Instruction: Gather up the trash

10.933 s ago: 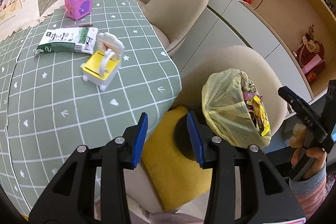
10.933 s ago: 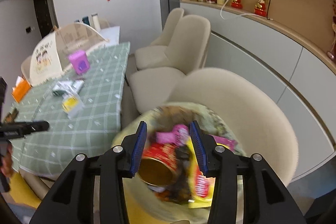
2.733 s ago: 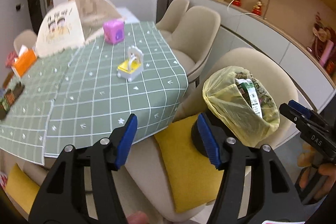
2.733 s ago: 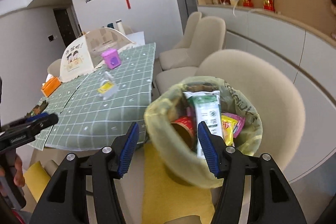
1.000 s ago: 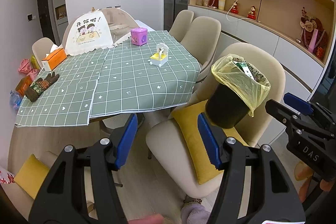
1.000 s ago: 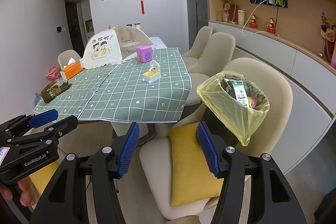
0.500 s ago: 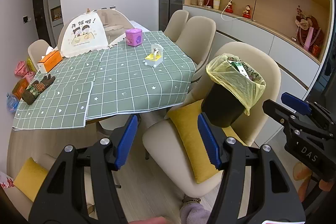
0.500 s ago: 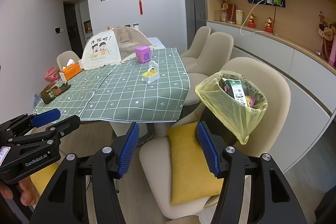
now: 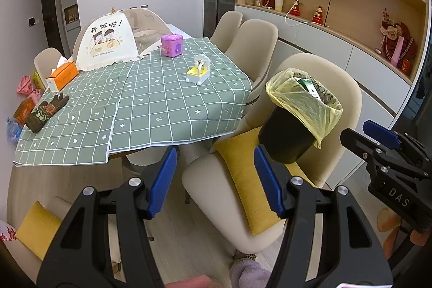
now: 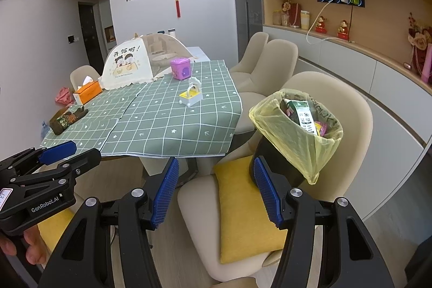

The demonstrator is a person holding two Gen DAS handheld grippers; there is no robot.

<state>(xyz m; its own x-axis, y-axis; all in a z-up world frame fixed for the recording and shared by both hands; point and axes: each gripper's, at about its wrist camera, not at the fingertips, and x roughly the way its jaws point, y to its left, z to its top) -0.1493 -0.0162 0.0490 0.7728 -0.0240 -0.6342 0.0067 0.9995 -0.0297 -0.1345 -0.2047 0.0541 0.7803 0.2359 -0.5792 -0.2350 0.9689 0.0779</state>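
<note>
A black trash bin with a yellow bag [image 9: 302,109] [image 10: 294,131] stands on a yellow cushion [image 9: 248,180] on a beige chair. A green-and-white carton [image 10: 303,116] and other wrappers stick out of the bag. My left gripper [image 9: 214,180] is open and empty, well back from the chair; it also shows at the left edge of the right wrist view [image 10: 54,155]. My right gripper [image 10: 216,188] is open and empty, also back from the bin; it shows at the right of the left wrist view [image 9: 378,136].
A table with a green checked cloth [image 9: 151,104] holds a yellow-and-white toy [image 9: 198,69], a purple box [image 9: 171,45], a food cover [image 9: 108,42], an orange tissue box [image 9: 60,74] and a glove [image 9: 46,109]. Beige chairs [image 9: 251,45] line its far side. Cabinets run along the right wall.
Both grippers have drawn slightly further back from the bin and table. Neither has opened or shut.
</note>
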